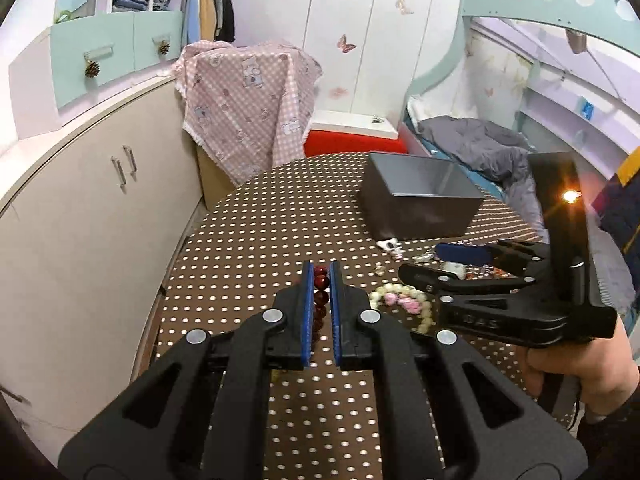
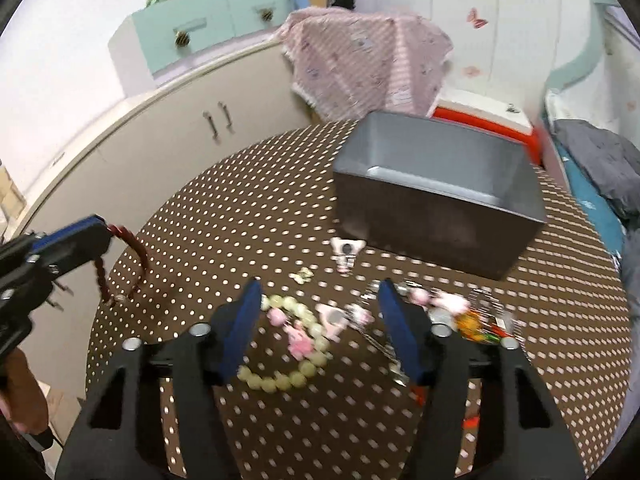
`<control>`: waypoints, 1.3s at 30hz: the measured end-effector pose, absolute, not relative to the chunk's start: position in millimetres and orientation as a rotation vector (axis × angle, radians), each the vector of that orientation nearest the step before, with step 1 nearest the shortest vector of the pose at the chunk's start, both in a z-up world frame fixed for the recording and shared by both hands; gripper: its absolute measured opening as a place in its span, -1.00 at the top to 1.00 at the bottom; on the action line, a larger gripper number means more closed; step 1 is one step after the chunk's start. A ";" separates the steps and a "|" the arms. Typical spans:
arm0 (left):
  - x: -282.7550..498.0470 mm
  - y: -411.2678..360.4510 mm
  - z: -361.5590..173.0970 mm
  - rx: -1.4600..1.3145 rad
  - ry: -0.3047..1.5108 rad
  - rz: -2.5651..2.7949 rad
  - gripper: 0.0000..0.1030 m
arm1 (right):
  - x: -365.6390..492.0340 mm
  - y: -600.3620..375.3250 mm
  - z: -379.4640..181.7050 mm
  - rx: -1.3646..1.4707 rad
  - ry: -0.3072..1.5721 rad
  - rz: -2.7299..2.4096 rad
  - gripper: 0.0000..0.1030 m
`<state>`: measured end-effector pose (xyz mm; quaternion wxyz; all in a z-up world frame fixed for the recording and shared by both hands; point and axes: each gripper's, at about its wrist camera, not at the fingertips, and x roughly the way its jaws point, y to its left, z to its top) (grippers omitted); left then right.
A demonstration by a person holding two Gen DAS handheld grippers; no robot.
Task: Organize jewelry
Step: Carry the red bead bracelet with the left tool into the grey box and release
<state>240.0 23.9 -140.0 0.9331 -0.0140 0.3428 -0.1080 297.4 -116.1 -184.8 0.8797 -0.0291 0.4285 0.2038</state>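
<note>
Bare dotted tabletop left of the grey box (jewelry clutter crowding its near side).

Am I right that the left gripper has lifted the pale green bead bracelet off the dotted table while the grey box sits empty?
Not quite: the left gripper is shut on the dark red bead bracelet, as both wrist views show. The pale green bead bracelet lies on the dotted table, below the right gripper. The visible part of the grey box does look empty.
</note>
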 end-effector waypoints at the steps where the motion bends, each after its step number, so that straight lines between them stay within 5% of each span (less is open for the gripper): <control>1: 244.1 24.9 -144.5 -0.029 0.715 -0.209 0.85 | 301.5 -112.2 -189.7 -0.063 0.911 0.429 0.13; 17: 257.3 28.4 -161.0 -0.031 0.768 -0.184 0.85 | 318.2 -84.0 -205.5 -0.163 0.944 0.411 0.77; 39: 260.1 12.1 -134.3 -0.013 0.714 -0.220 0.85 | 288.9 -97.3 -155.0 -0.187 0.803 0.416 0.81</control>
